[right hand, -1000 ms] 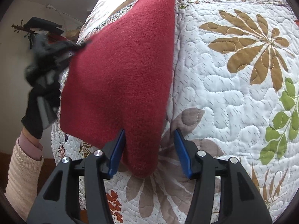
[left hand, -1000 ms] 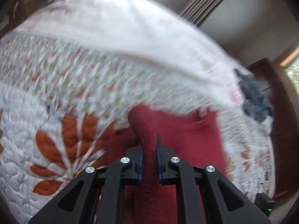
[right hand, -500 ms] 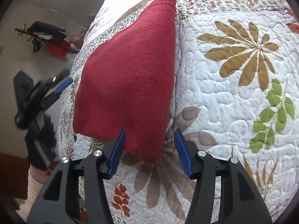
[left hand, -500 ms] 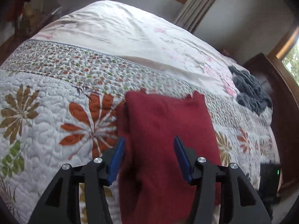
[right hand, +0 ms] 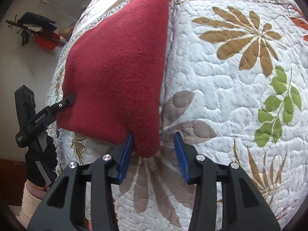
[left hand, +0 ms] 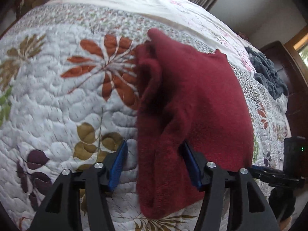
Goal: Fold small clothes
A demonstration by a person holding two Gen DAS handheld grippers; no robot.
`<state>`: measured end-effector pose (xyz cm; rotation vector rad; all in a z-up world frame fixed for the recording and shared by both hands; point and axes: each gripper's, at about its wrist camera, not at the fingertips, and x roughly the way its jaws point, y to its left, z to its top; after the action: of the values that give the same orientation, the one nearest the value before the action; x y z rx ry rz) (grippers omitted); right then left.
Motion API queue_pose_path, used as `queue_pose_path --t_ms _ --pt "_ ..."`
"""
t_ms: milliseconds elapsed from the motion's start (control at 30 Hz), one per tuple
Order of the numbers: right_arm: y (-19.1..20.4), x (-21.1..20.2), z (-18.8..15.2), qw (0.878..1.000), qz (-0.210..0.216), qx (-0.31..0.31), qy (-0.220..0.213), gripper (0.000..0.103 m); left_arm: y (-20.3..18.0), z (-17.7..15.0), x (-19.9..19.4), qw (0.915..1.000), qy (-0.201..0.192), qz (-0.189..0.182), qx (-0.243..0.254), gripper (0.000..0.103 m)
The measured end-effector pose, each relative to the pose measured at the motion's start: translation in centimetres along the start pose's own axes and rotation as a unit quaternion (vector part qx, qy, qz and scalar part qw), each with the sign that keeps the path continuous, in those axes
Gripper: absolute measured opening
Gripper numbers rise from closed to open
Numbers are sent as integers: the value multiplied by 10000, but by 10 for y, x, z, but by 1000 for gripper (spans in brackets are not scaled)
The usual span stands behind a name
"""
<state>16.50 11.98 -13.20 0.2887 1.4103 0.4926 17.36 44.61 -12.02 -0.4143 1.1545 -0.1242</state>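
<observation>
A dark red knitted garment (left hand: 194, 104) lies folded on the flowered quilt (left hand: 57, 100). In the left wrist view its near left fold bulges up, and this thick edge sits between the spread blue pads of my left gripper (left hand: 154, 163), which is open. In the right wrist view the garment (right hand: 117, 67) stretches away as a flat wedge. Its near corner lies between the pads of my open right gripper (right hand: 154, 154), close to the left pad. The left gripper (right hand: 66, 101) shows at the garment's left edge, held by a gloved hand (right hand: 40, 161).
A crumpled grey garment (left hand: 269, 73) lies at the bed's far right, by a dark wooden headboard (left hand: 294, 88). The quilt (right hand: 231, 96) spreads wide to the right of the red garment. Beyond the bed's left side, dark and red items (right hand: 42, 32) hang on a wall.
My left gripper let go of the red fabric it pinched one second ago, opened, and came low over the garment's left fold. My right gripper stayed open and edged closer to the near corner.
</observation>
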Motion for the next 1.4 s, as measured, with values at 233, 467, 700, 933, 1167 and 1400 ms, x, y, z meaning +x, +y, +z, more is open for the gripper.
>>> queue_pose_path --t_ms 233,467,700,933,1167,1400 --pt "-2 -19 7 9996 258 -47 -107 46 1 16 -26 9995 -128 -278 -124 60" --pt "-7 -33 26 9978 594 39 -302 52 16 67 -20 9947 -265 -848 -521 67" --pt "-14 -29 51 9971 691 50 -304 57 35 94 33 9801 105 -1689 -1034 68" --pt "-18 -19 77 9938 1062 91 -332 71 22 99 66 9628 504 -2543 -758 77" --pt "-27 14 99 9890 1405 429 -149 74 -6 101 82 9674 926 -2344 -250 82" --pt "-21 9 96 9861 1589 432 -235 46 -22 97 73 9800 754 -1839 50 51"
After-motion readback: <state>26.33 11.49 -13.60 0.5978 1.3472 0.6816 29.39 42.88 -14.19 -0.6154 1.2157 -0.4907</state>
